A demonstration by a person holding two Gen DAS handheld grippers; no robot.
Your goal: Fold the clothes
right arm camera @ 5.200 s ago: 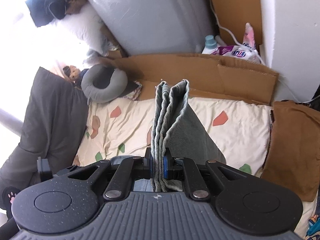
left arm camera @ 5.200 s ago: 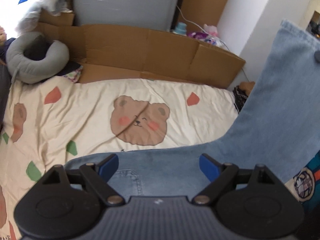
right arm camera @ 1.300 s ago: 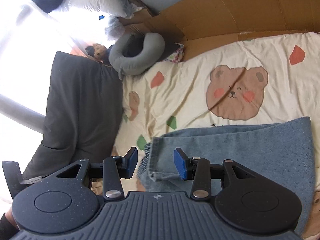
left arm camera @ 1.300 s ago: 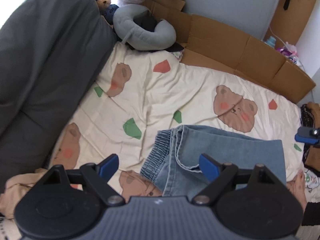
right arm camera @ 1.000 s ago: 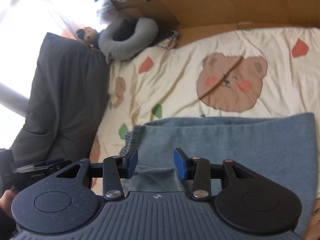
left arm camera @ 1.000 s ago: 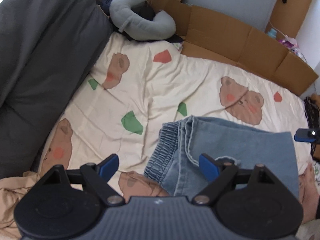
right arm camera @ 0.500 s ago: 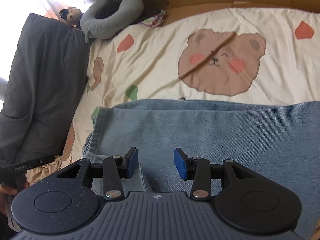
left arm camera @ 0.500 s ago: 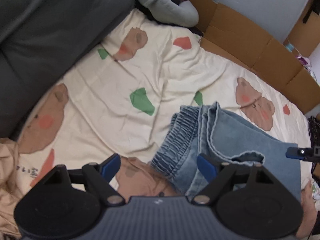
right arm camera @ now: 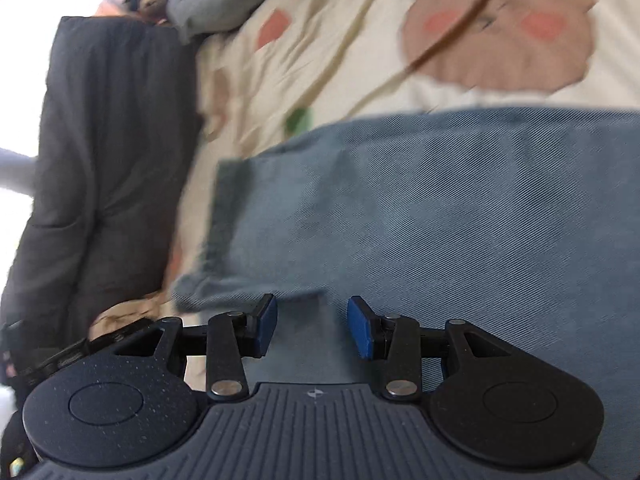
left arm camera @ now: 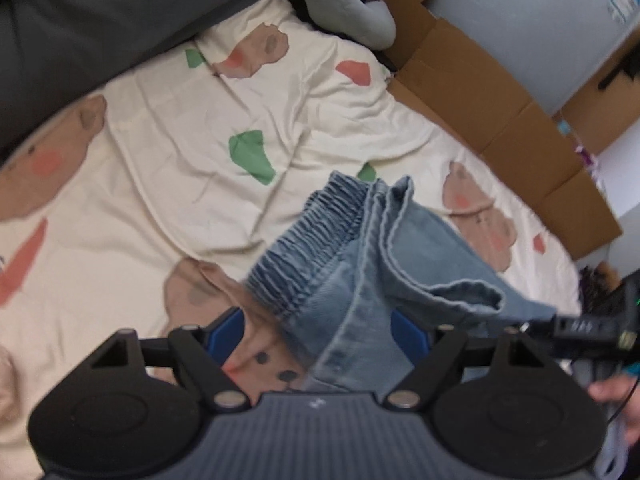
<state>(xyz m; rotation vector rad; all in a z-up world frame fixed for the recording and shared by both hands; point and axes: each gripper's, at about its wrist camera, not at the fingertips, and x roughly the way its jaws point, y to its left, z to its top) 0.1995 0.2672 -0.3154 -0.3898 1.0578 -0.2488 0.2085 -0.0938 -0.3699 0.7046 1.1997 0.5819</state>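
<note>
Both of my grippers have come down toward the folded jeans since a second ago, and the denim now fills far more of each wrist view. My left gripper points steeply down at the elasticated waistband end of the jeans; its jaws are closing but remain widely spread, with the waistband and the stacked denim layers lying between the blue pads and neither pad pressing on the cloth. One loose denim edge curls up beside the right-hand pad of that gripper. My right gripper hovers low over the broad flat panel of the jeans; its fingers stand partly apart with bare denim visible in the gap, and they pinch nothing. The right wrist view is motion-blurred, so I cannot tell whether the pads touch the fabric. The jeans lie on the cream bear-print bedsheet, with the waistband end toward the dark grey cushion that borders the sheet. A grey neck pillow rests at the far end of the sheet, touching the cushion, and flattened brown cardboard stands along the far edge of the sheet. My right hand shows at the right edge of the left wrist view, behind the black body of the other gripper.
</note>
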